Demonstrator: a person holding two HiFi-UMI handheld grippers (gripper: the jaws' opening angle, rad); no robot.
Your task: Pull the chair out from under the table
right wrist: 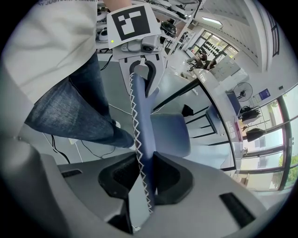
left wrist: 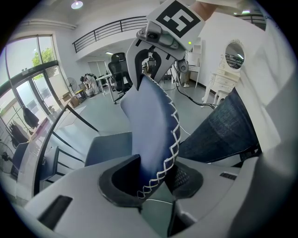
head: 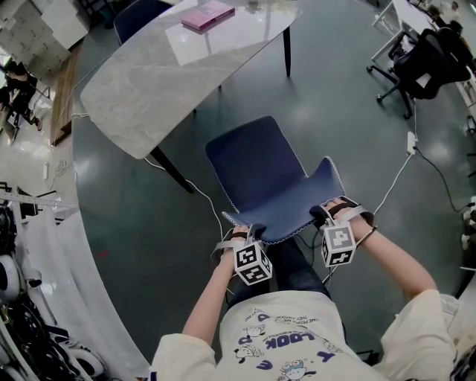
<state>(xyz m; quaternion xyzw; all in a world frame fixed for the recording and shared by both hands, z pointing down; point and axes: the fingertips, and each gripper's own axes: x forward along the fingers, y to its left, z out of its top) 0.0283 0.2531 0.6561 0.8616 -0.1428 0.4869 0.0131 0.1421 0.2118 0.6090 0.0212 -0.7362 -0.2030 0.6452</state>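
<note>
Nearest in the head view, the person's cream printed shirt (head: 279, 335) fills the bottom edge, with jeans (head: 294, 271) below it. Both forearms reach forward to the chair (head: 260, 167).

The left gripper (head: 243, 232) sits on the left end of the backrest (head: 297, 205) top edge. In its own view the jaws stand part-way closed, with the blue padded edge and its white cross-stitching (left wrist: 173, 139) wedged between the pads (left wrist: 184, 179). It is clamped on the backrest, not empty.

The right gripper (head: 328, 214) holds the right end of the same edge, so the backrest spans between the two grippers. In its own view the jaws are narrower still. They pinch the thin stitched rim (right wrist: 142, 121), which runs upright through the gap and touches both pads (right wrist: 125, 174).

Each gripper view shows the other gripper at the far end of the backrest, closed over the edge.

Beyond the backrest, the blue seat (head: 249, 160) extends away from the person over the grey floor (head: 335, 97). It lies clear of the tabletop, near its closest edge and one black leg (head: 172, 170).

A white cable (head: 394, 182) trails across the floor to the right.

Farther off, the grey marble table (head: 149, 82) carries a pink book (head: 207, 15). A black office chair (head: 424, 63) stands at the upper right, well apart.
</note>
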